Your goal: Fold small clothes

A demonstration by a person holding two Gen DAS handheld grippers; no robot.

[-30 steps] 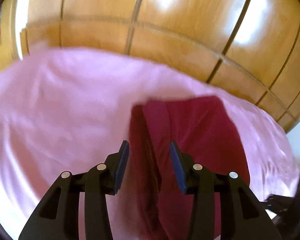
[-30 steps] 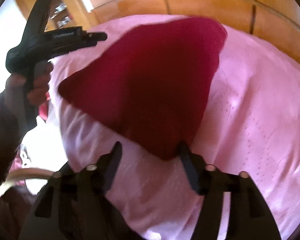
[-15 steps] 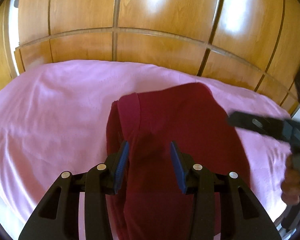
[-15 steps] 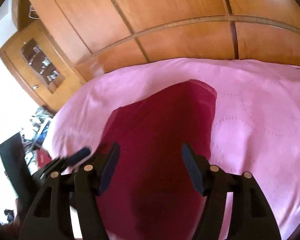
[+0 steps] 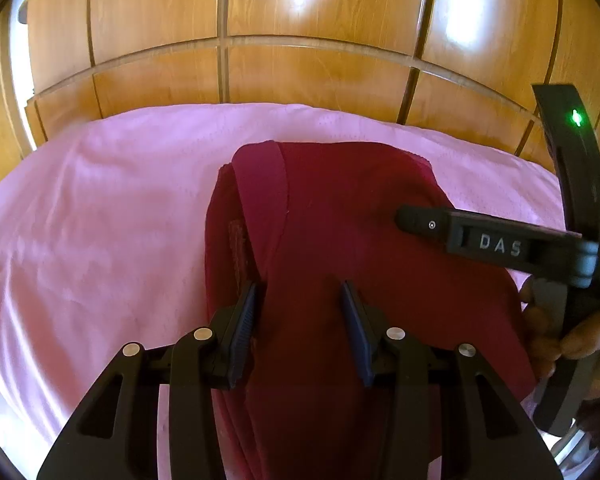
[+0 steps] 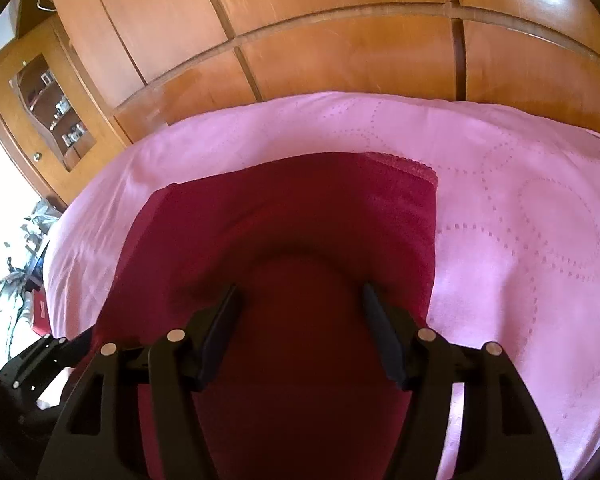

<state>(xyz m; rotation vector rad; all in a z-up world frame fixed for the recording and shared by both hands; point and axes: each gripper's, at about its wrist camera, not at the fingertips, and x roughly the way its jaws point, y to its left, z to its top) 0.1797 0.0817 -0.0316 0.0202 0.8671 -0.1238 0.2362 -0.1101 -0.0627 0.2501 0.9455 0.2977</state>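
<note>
A dark red garment [image 5: 340, 240] lies folded on a pink bedspread [image 5: 100, 220], with a folded strip along its left side. In the right wrist view the garment [image 6: 292, 216] fills the middle, its scalloped hem at the far right corner. My left gripper [image 5: 300, 300] is open and empty, low over the garment's near part. My right gripper [image 6: 300, 300] is open and empty over the same garment. The right gripper also shows in the left wrist view [image 5: 404, 216], reaching in from the right, held by a hand. The left gripper's tip shows in the right wrist view [image 6: 80, 340] at the lower left.
A wooden panelled wardrobe [image 5: 300, 40] stands right behind the bed. A wooden cabinet with glass doors [image 6: 48, 108] stands at the left. Clutter [image 6: 20, 272] lies beside the bed's left edge. The pink bedspread [image 6: 520, 240] stretches to the right of the garment.
Both grippers have swung over the garment and moved lower and closer to it. The right gripper has come in from the right side. The garment now lies flat.
</note>
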